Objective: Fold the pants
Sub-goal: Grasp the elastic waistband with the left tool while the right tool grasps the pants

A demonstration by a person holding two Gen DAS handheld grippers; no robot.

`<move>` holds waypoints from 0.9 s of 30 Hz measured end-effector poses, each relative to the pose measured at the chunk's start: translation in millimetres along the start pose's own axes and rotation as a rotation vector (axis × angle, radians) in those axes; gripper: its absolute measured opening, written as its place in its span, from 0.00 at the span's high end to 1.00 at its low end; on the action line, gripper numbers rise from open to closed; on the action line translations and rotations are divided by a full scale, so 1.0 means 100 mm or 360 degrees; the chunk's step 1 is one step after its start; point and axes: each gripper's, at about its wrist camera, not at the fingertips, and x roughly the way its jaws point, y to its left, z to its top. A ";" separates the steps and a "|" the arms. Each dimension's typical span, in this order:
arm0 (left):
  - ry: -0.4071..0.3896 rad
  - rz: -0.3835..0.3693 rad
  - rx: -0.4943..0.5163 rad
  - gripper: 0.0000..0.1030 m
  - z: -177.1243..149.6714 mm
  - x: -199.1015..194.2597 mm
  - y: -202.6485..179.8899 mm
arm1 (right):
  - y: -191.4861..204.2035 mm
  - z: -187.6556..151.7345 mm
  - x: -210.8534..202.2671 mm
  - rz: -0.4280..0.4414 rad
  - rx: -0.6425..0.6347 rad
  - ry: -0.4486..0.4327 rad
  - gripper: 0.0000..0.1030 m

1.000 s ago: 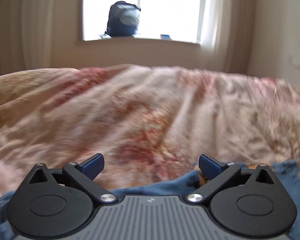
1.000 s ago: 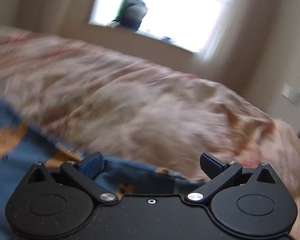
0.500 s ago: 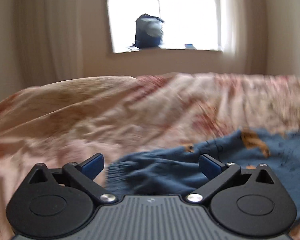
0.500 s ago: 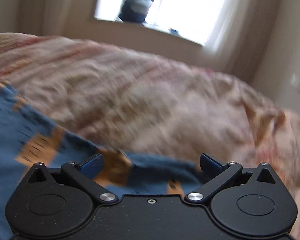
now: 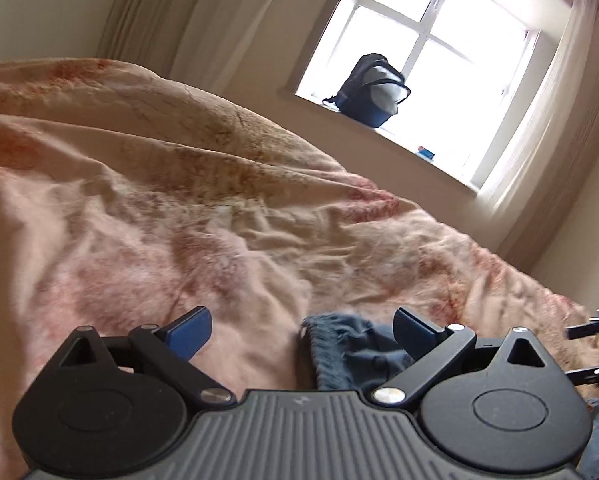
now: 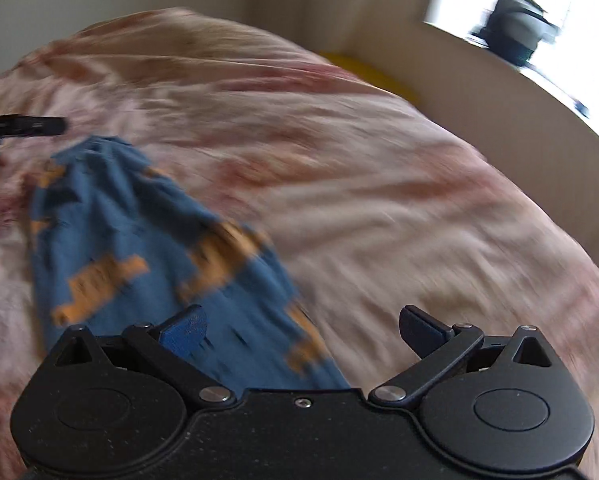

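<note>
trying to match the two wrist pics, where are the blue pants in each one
Left wrist view: the blue pants show only as a bunched edge low and right of centre, between the left claw fingers.
Right wrist view: the pants stretch from upper left down to the right claw.
Shared landmark: the backpack on the windowsill.

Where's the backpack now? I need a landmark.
In the left wrist view, the backpack stands upper centre on the windowsill, beyond the bedspread.
</note>
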 end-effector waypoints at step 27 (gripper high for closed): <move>0.0008 -0.0255 0.0070 0.96 0.15 0.16 -0.10 | -0.09 0.26 0.77 0.0237 0.0445 0.0046 0.91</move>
